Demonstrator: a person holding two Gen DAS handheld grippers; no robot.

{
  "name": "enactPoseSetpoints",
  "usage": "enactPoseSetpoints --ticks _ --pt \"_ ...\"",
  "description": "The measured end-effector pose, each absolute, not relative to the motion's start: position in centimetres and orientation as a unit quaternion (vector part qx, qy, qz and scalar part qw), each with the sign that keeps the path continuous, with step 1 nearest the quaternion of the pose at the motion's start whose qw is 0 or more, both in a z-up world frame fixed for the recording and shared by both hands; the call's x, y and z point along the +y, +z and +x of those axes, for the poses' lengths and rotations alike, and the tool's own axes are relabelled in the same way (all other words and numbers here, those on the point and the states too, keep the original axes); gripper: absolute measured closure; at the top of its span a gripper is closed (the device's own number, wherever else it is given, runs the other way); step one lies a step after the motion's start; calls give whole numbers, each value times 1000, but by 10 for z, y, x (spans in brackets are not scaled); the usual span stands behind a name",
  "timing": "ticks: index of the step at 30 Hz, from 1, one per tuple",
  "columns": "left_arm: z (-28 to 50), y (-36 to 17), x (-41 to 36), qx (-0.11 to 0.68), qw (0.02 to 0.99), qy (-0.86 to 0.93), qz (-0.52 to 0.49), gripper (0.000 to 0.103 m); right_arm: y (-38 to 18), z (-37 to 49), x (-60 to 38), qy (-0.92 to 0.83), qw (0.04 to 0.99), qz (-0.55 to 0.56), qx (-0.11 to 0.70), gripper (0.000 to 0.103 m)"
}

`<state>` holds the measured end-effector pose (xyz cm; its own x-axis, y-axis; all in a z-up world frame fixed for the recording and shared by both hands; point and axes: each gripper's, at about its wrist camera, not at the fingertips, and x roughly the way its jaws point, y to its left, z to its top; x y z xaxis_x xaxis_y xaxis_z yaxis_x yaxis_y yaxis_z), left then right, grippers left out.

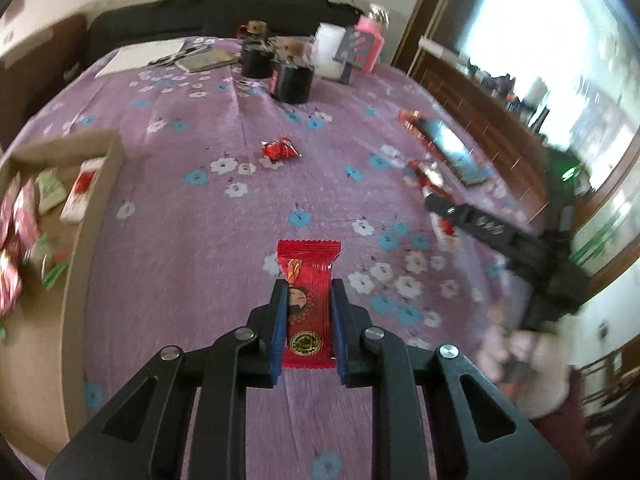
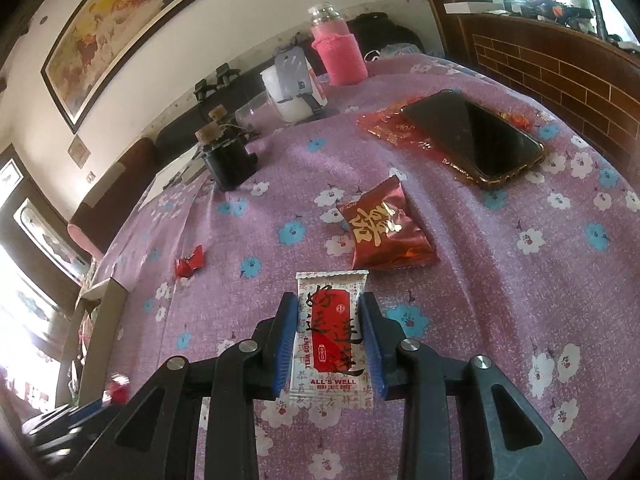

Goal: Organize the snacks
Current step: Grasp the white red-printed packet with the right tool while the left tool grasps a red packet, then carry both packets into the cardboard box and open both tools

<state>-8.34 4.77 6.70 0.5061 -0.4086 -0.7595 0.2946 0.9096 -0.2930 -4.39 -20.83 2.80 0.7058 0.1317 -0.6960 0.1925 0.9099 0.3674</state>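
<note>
My left gripper [image 1: 307, 288] is clenched on a red snack bar [image 1: 307, 304], its blue pads [image 1: 281, 320] pressing both long edges of the wrapper, which stands lengthwise between them above the purple flowered cloth of the worktop [image 1: 200, 240]. My right gripper [image 2: 329, 304] is likewise closed around a white-and-red snack packet [image 2: 331, 340], the pads touching its sides; the printed words "ALL'S WELL" sit near the packet's lower end.

Taking the phone [image 2: 474, 138] as my landmark: the white-and-red snack packet lies well nearer to me than the phone and to its left. Between that packet and the phone rests a red foil snack pouch [image 2: 386, 228] with gold lettering, flat on the cloth. Under the phone, touching it, is a flat red wrapper [image 2: 394, 124]. Far to the left of the phone, a small twisted red candy [image 2: 189, 263] lies alone on the cloth. Further left still, at the worktop's edge, stands a cardboard box [image 1: 102, 184] with several snack packets [image 1: 82, 190] inside.

Beyond the phone and to its left stand two dark jars with cork stoppers [image 2: 226, 156], then a white container [image 2: 290, 94], and a pink-sleeved bottle [image 2: 340, 54] farthest back.
</note>
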Motion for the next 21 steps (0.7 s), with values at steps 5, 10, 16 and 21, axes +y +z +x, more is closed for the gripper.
enactPoseSetpoints --ticks 5,10,16,21 --pt "-98 79 97 439 873 -180 -111 86 26 -43 -209 -24 897 212 386 70" --pt "-109 80 159 427 882 -131 -149 86 24 -40 -206 -27 894 205 397 70" --pt "-124 75 230 414 889 -65 -183 86 38 -47 -178 15 893 206 400 70" --pt "-130 65 274 408 889 -19 -207 86 65 -53 -113 83 898 170 397 70"
